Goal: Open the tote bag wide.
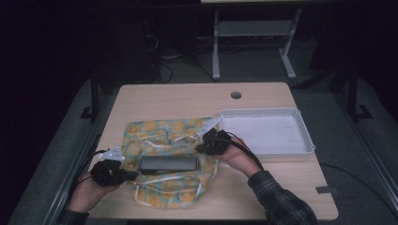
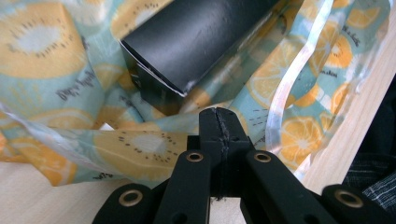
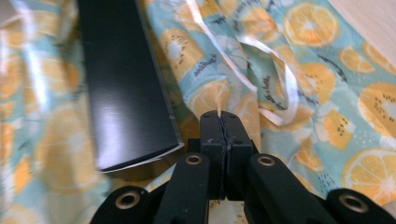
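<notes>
A long black box (image 1: 169,164) lies on a crumpled teal sheet printed with orange and kiwi slices (image 1: 159,133), spread over the middle of the wooden table. My left gripper (image 1: 133,175) is at the sheet's left edge, beside the box's left end. In the left gripper view its jaws are shut (image 2: 217,116) with a fold of the sheet (image 2: 140,144) pinched at their tips, just short of the box (image 2: 196,42). My right gripper (image 1: 201,148) is at the box's right end. Its jaws (image 3: 219,116) are shut on a raised fold of the sheet (image 3: 327,121) next to the box (image 3: 126,93).
A shallow white tray (image 1: 307,140) stands on the table to the right of the sheet, close behind my right hand. A shiny clear ribbon (image 3: 289,88) loops across the sheet. A round cable hole (image 1: 236,95) sits near the table's far edge.
</notes>
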Motion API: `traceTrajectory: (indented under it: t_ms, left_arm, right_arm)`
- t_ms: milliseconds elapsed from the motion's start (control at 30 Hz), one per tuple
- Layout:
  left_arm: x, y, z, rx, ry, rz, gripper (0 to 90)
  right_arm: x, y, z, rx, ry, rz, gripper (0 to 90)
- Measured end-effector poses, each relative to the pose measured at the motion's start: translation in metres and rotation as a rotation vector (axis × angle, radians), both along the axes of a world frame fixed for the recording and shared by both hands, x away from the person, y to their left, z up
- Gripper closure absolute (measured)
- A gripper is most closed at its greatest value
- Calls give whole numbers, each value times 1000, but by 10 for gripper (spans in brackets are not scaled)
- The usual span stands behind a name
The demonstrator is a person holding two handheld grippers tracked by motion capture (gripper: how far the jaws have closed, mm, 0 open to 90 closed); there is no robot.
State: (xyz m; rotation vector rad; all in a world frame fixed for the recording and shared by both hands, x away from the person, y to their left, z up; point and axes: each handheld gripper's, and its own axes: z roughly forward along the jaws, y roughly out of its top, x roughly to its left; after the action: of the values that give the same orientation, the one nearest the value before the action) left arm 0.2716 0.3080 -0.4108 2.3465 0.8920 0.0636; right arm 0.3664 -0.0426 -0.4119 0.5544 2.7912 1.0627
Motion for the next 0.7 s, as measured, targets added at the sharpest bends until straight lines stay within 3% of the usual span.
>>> traceTrajectory:
  t_ms: [133, 367, 567, 700]
  left_arm:
    - [1, -1, -7, 18, 16, -6, 899]
    - [2, -2, -18, 60, 47, -20, 898]
    - [5, -3, -25, 98, 58, -25, 899]
    - [5, -5, -30, 100, 59, -22, 899]
  right_arm:
    - [6, 3, -11, -31, 26, -24, 884]
    - [10, 12, -31, -107, 31, -11, 884]
    - [9, 13, -38, -145, 32, -11, 881]
    - [9, 13, -40, -153, 33, -8, 859]
